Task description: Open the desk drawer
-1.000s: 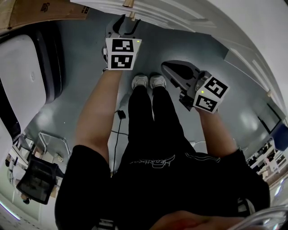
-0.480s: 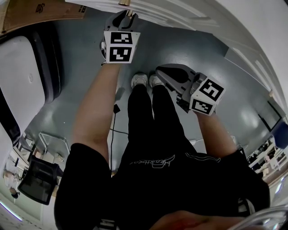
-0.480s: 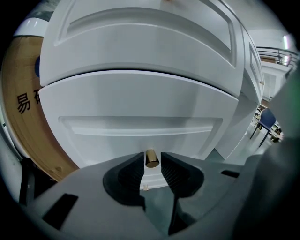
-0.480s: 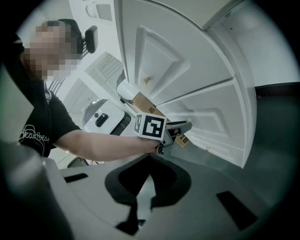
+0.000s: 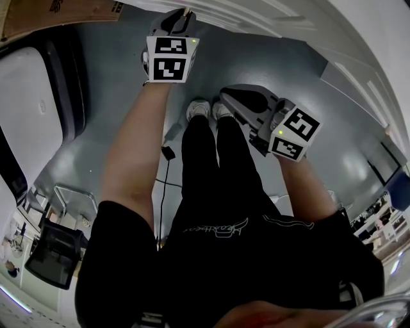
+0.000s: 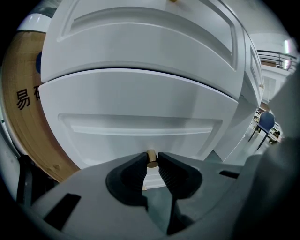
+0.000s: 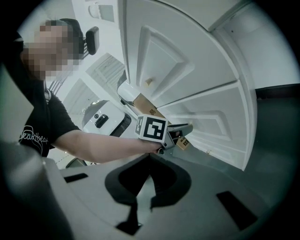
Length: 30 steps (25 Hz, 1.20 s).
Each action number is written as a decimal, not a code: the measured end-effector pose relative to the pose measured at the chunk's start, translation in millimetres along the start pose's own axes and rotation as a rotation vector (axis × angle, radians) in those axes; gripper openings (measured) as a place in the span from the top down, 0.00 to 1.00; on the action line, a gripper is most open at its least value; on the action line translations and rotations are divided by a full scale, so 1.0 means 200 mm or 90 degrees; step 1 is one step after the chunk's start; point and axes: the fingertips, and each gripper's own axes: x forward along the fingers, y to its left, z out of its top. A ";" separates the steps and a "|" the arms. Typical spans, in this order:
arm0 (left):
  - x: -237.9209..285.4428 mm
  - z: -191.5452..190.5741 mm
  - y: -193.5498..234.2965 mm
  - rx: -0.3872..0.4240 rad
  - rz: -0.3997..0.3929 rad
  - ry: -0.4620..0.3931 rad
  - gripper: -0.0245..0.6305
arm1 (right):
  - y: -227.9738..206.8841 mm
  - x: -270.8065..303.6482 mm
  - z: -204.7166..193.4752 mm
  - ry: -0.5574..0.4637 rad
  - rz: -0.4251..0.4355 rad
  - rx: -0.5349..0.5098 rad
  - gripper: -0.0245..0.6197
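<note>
Left tool (image 6: 151, 160): we are watching its two dark, ribbed pads (image 6: 137, 171) pinching the knob from either side; the jaws have just been closing on it.
Knob (image 6: 151, 156): we are seeing a small brass-coloured cylinder standing out from the drawer front. Only its round end and a short piece of its side are showing between the pads.
Desk drawer (image 6: 140, 101): we are looking at the lower of two white fronts, smooth and painted, with a recessed oblong panel framed by a moulded edge. A thin dark seam is separating it from the front above.
Upper drawer front (image 6: 140, 42): it is showing the same white panelled finish; its own knob (image 6: 173, 1) is being cut off by the top edge.
Right tool (image 7: 149, 158): we are seeing its jaws pressed together with nothing between them, held well apart from the desk (image 7: 197, 61) over the grey floor (image 5: 96, 115).
Marker cube (image 5: 169, 59): in the head view this white block with black squares is covering most of the left tool, so we are hardly making out the grip there.
Cardboard box (image 6: 23, 108): brown and matt, it is standing just left of the drawer, its printed characters being partly cut off.
</note>
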 end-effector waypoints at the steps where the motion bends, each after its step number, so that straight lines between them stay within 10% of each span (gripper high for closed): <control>1: 0.00 0.00 0.00 0.000 0.001 0.000 0.84 | 0.01 0.00 0.01 -0.003 0.000 -0.002 0.95; 30: -0.20 -0.19 -0.04 0.000 -0.009 0.015 0.84 | 0.11 -0.07 -0.13 -0.061 -0.054 0.058 0.95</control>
